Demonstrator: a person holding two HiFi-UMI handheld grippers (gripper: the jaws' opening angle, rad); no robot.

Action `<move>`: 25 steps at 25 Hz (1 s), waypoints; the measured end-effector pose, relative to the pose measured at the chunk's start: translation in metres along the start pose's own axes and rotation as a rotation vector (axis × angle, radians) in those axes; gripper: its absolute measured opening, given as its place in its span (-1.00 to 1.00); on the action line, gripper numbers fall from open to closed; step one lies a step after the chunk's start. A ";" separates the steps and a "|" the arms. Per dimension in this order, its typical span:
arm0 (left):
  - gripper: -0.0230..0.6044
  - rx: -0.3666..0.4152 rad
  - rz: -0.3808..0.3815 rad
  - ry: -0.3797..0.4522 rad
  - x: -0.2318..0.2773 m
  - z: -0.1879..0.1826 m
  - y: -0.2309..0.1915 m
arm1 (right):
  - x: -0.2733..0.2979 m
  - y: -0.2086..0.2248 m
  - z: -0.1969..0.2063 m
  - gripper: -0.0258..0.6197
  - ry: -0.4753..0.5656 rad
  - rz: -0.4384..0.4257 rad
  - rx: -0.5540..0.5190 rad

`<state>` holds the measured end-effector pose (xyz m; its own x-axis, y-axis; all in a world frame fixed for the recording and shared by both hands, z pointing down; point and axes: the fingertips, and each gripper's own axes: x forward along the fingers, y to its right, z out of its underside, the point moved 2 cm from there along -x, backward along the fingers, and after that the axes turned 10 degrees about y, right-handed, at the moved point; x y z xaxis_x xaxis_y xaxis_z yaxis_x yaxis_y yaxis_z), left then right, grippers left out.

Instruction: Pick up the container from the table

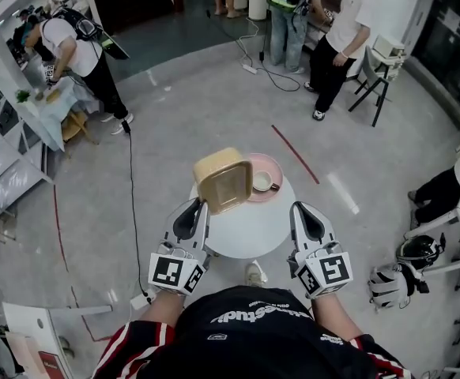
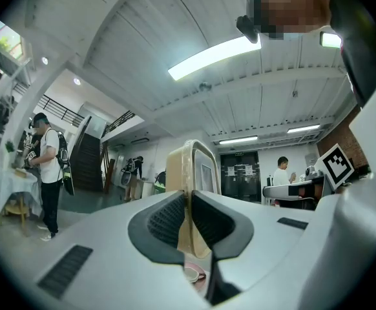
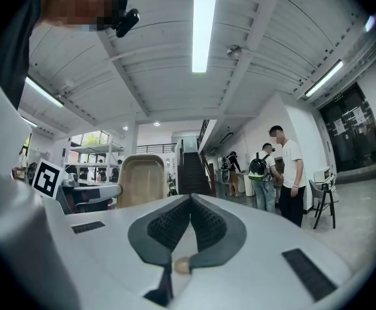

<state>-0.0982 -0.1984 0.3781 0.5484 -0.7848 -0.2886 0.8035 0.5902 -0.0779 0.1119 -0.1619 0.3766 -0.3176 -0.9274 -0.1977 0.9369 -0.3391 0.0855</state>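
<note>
The container (image 1: pixel 224 181), a tan square tub with rounded corners, is above the far left part of the round white table (image 1: pixel 250 231), with its open side facing up toward the head camera. The left gripper (image 1: pixel 201 205) holds it by the edge nearest the table's left rim. In the left gripper view the container (image 2: pixel 193 173) stands edge-on between the two dark ribbed pads, its thin wall pinched by jaws that are closed on it. Its body rises above and beyond the jaw tips.

Below it on the far side of the table lies a pink plate (image 1: pixel 271 172) with a small white cup (image 1: pixel 262 181) on it. The container overlaps the plate's left edge in the head view.

The right gripper (image 1: pixel 297 209) hovers over the table's right rim, apart from the container. Its jaws are pressed together with nothing between them, as the right gripper view (image 3: pixel 189 202) shows. That view also shows the container (image 3: pixel 140 179) off to the left.

Around the table is a grey floor. A strip of red tape (image 1: pixel 295 154) lies beyond the table to the right, and a black cable (image 1: pixel 132 204) runs along the table's left. Several people stand far beyond the table, and two helmets (image 1: pixel 408 267) lie to its right.
</note>
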 end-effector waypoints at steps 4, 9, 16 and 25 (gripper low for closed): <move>-0.77 -0.006 -0.026 -0.006 0.002 0.002 -0.006 | -0.001 0.006 0.001 -0.88 -0.004 0.022 -0.016; -0.77 0.006 -0.051 0.000 0.002 0.001 -0.005 | -0.010 0.016 0.000 -0.88 -0.012 0.051 -0.021; -0.77 -0.002 -0.057 -0.001 0.001 0.005 -0.003 | -0.018 0.020 0.006 -0.88 -0.029 0.061 -0.043; -0.77 -0.009 -0.059 -0.011 0.002 0.006 -0.007 | -0.017 0.019 0.006 -0.88 -0.036 0.067 -0.034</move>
<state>-0.1009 -0.2050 0.3841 0.5031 -0.8201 -0.2726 0.8324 0.5447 -0.1026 0.1338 -0.1538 0.3874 -0.2590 -0.9530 -0.1574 0.9603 -0.2716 0.0644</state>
